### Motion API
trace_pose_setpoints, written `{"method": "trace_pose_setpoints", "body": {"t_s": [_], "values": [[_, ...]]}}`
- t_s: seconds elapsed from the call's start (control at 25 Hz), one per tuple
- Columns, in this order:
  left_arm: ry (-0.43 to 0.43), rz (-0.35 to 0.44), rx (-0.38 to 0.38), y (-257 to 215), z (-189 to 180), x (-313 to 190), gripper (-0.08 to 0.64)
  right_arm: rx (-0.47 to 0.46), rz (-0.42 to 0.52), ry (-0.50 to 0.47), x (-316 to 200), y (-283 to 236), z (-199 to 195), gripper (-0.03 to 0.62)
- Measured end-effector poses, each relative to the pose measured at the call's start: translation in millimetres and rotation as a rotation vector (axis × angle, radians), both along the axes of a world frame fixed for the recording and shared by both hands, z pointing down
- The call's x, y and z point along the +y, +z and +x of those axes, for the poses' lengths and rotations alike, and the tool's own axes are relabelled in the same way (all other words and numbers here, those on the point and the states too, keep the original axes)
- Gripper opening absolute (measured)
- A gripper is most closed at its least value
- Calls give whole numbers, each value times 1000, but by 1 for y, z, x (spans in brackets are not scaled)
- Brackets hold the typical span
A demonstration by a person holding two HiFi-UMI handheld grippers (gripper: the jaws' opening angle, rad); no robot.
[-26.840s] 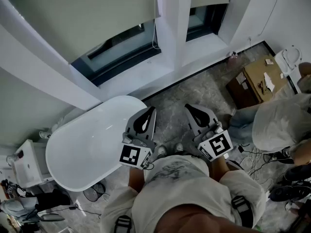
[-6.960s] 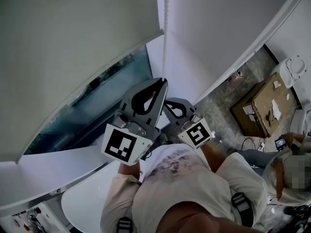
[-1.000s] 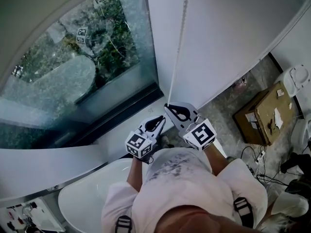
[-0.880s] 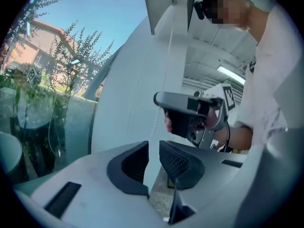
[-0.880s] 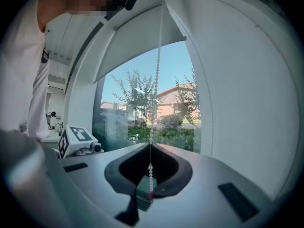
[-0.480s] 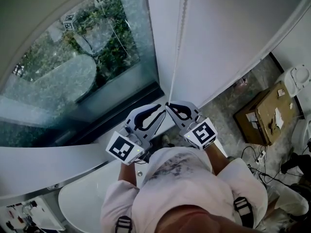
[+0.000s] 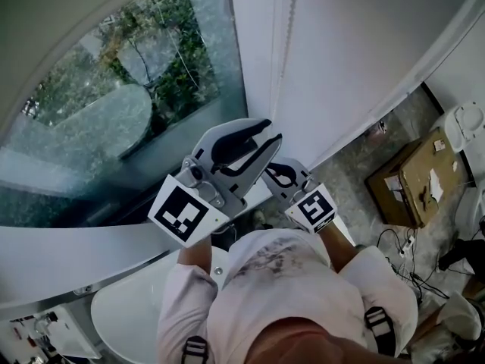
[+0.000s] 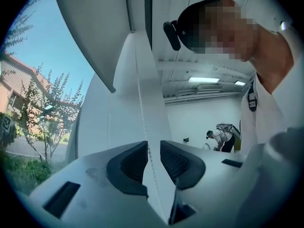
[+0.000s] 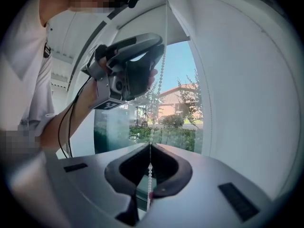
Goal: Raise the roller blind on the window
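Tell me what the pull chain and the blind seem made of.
The bead chain: small round white beads, slightly glossy, likely plastic. The roller blind: flat matte grey sheet, probably coated fabric; no weave visible.

- No words, brand names or numbers can be read anywhere.
- The cube (image 7: 180,212) of the left gripper (image 7: 274,130) bears a black-and-white square marker, without letters.
- The cube (image 7: 313,207) of the right gripper (image 7: 271,170) bears another such marker.
- The papers (image 7: 430,184) on the cardboard box (image 7: 402,180), far right, have print too small to tell.

Head view looks steeply down; 2 gripper views face the window (image 7: 136,89), sharing the bead chain (image 9: 161,75).
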State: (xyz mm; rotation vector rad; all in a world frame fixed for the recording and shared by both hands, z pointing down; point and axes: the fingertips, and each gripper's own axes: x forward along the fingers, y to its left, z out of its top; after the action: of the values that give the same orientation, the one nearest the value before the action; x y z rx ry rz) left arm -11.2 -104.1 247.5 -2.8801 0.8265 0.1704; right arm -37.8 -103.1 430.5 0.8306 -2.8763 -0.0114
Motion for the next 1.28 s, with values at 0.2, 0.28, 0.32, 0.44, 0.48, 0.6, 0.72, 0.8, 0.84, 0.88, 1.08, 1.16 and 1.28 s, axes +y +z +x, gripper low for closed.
{"method": "trace_pose_setpoints", "body": {"t_s": [0.2,0.28,0.32,0.44,0.48,0.6,0.72,0.8,0.84,0.88,1.08,1.16,1.28], "values": [[-27,15,15,-18,5,-14,71,-1,12,-13,-1,3,0,63],[-35,27,19,-25,5,-16,67,1,8,-18,0,2,-2,63],[-36,30,17,-27,5,-15,50,1,5,-20,0,2,-3,63],[-44,19,24,-29,5,-14,17,-10,17,-32,2,1,-4,63],[-53,18,28,-29,4,-14,17,-14,22,-36,2,1,-5,63],[-84,16,25,-24,4,-13,15,-8,3,-36,2,6,-5,63],[-88,-13,9,-7,7,-14,14,29,-39,-31,1,22,-4,63],[-89,-44,4,9,8,-18,14,54,-65,-31,0,38,-3,63],[-88,-60,5,17,8,-19,14,65,-80,-31,0,46,-3,63],[-89,-77,9,25,8,-21,14,73,-95,-29,-1,54,-2,63],[-84,-139,50,51,2,-23,14,91,-156,-15,-4,84,0,63],[-83,-135,55,60,0,-23,14,100,-169,-13,-5,92,0,63],[-85,-129,64,71,0,-23,14,113,-182,-14,-4,104,-1,63]]}}
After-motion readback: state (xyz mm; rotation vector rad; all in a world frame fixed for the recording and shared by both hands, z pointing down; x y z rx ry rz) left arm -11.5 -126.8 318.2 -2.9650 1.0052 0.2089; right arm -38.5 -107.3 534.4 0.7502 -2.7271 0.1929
